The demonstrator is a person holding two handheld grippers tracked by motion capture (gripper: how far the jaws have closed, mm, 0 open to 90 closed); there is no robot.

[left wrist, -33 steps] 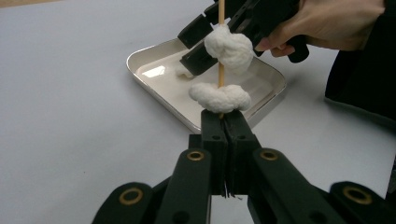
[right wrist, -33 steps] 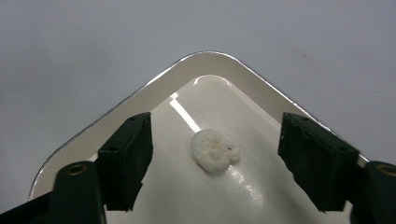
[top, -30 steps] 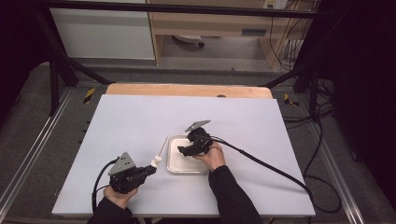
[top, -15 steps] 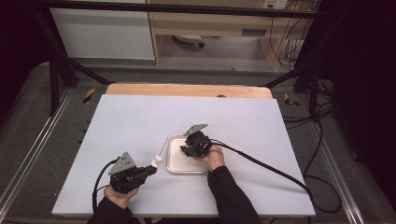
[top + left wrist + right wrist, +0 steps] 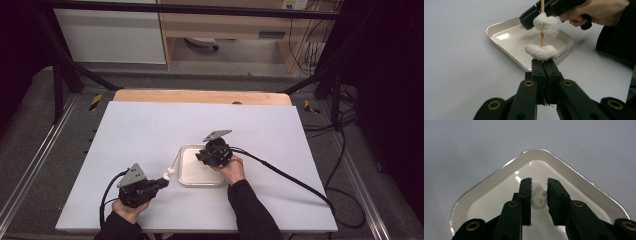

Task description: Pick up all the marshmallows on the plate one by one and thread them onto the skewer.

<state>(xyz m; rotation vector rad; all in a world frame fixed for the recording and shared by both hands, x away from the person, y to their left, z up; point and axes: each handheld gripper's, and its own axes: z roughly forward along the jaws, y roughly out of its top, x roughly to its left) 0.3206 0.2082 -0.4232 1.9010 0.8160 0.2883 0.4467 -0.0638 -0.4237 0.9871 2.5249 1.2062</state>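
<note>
two grippers work white lumps off a wooden skewer over a tray

the left gripper [image 5: 543,65] is clamped tight on the skewer [image 5: 542,37], one white lump [image 5: 541,51] just past its jaw tips, another [image 5: 546,23] farther up. the right gripper [image 5: 539,185] has just been closing; a white lump [image 5: 538,196] sits between its jaws above the tray [image 5: 579,176], touching both pads.

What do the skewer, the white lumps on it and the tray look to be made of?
Skewer: thin, pale tan and matt, probably wood or bamboo.
White lumps: fluffy, wrinkled and matt, like marshmallow or cotton; I can't say which.
Tray: cream glossy inside with bright glints and a silvery rim, so probably enamelled or coated metal.
</note>
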